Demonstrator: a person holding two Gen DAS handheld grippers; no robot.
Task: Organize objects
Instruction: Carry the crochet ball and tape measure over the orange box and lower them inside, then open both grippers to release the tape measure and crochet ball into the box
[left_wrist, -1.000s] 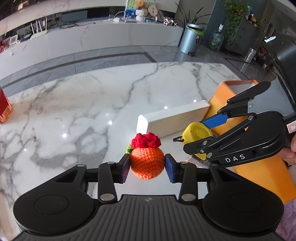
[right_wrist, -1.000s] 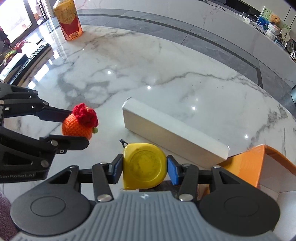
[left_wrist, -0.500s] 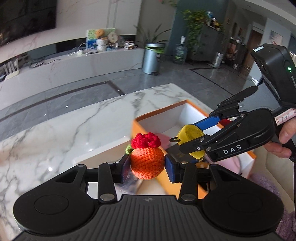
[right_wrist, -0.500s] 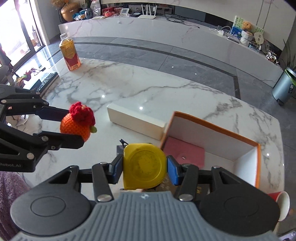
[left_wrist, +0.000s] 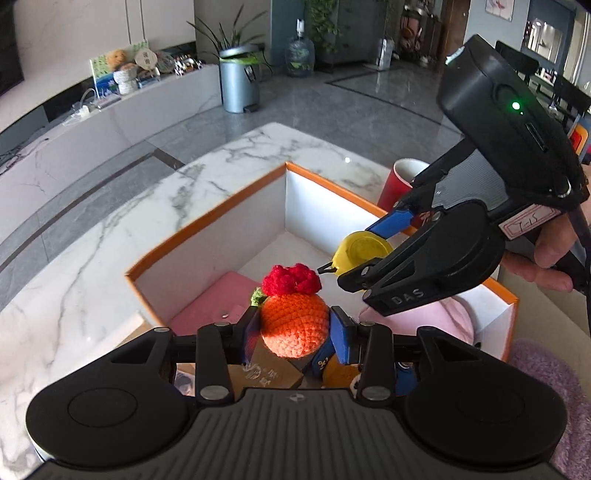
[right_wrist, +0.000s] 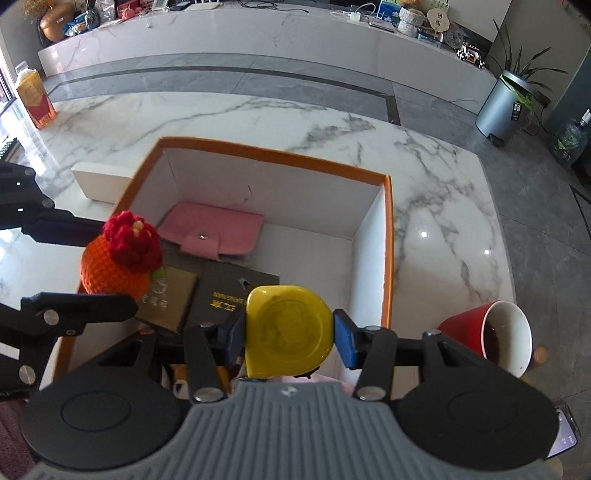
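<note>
My left gripper (left_wrist: 294, 328) is shut on an orange crocheted fruit (left_wrist: 294, 325) with a red top, held in the air over the orange-rimmed white box (left_wrist: 207, 218). In the right wrist view the same crocheted fruit (right_wrist: 118, 262) hangs over the box's left wall (right_wrist: 140, 177). My right gripper (right_wrist: 290, 334) is shut on a yellow tape measure (right_wrist: 290, 332) above the box's near right part. The tape measure (left_wrist: 360, 251) also shows in the left wrist view, to the right of the fruit. A person's hand (left_wrist: 543, 254) holds the right gripper.
Inside the box lie a pink wallet (right_wrist: 214, 234), a gold booklet (right_wrist: 170, 299), a dark booklet (right_wrist: 229, 291) and a pink soft thing (left_wrist: 443, 317). A red cup (right_wrist: 491, 336) stands right of the box, a white block (right_wrist: 101, 181) left of it, a bottle (right_wrist: 35, 98) far left.
Both grippers have carried their loads sideways from the bare marble and the white block to above the open box. Each grip stays the same.
</note>
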